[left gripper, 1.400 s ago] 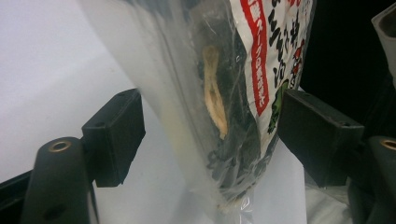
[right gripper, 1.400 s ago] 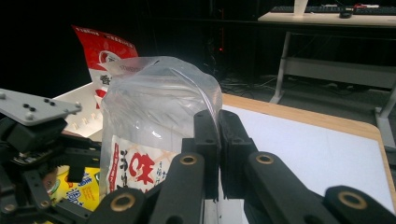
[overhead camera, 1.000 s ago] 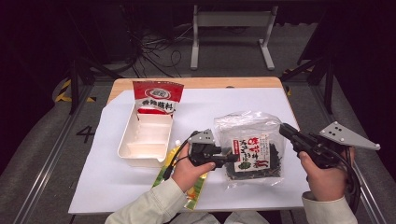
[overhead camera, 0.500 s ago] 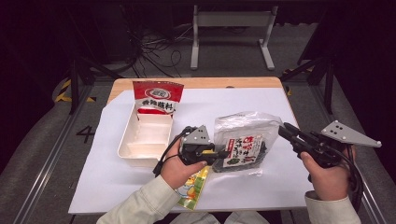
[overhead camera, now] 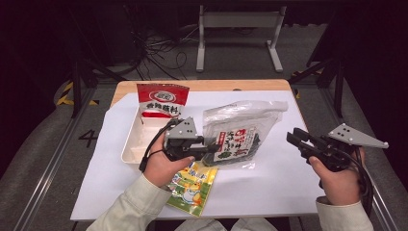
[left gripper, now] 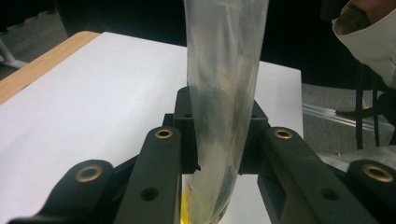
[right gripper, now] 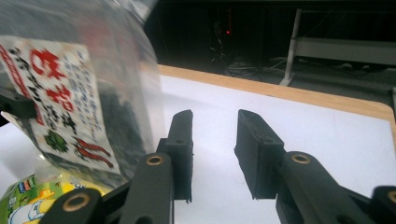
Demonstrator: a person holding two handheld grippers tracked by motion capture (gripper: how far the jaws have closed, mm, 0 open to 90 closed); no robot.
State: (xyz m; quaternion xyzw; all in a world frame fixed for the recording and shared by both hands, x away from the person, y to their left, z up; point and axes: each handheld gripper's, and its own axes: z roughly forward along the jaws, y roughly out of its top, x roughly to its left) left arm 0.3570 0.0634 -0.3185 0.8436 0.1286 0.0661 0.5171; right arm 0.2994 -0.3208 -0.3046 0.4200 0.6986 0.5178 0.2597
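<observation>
the clear plastic bag of dark dried seaweed with a white, red and green label (overhead camera: 238, 137) is lifted off the white table sheet (overhead camera: 269, 187), tilted, near the middle of the table; the left gripper (overhead camera: 211, 148) is clamped on its left edge, and in the left gripper view the film (left gripper: 224, 93) stands upright, pinched between the two black jaws. the right gripper (overhead camera: 296, 139) hangs well apart from it on the right, its jaws parted with nothing between them; they have just been opening, and in the right gripper view the bag (right gripper: 70, 93) hangs to their left

counted near to far: two grippers, one per hand; one yellow and green cartoon snack packet (overhead camera: 192, 187) lying flat at the near edge; one seaweed bag; one white rectangular plastic tray (overhead camera: 132, 144); one red and white pouch with dark characters (overhead camera: 161, 101) leaning at the tray's far end. three packets in all, one tray

the left hand (overhead camera: 163, 166) covers part of the snack packet and the tray's near right corner. the label's print is too small to read. the tray's inside is partly hidden by the left gripper

the sheet covers a pale wooden table top (overhead camera: 202, 85) whose far edge shows bare. beyond it lie a grey floor, tangled black cables (overhead camera: 159, 48), a light metal stand (overhead camera: 238, 33) and a dark room
</observation>
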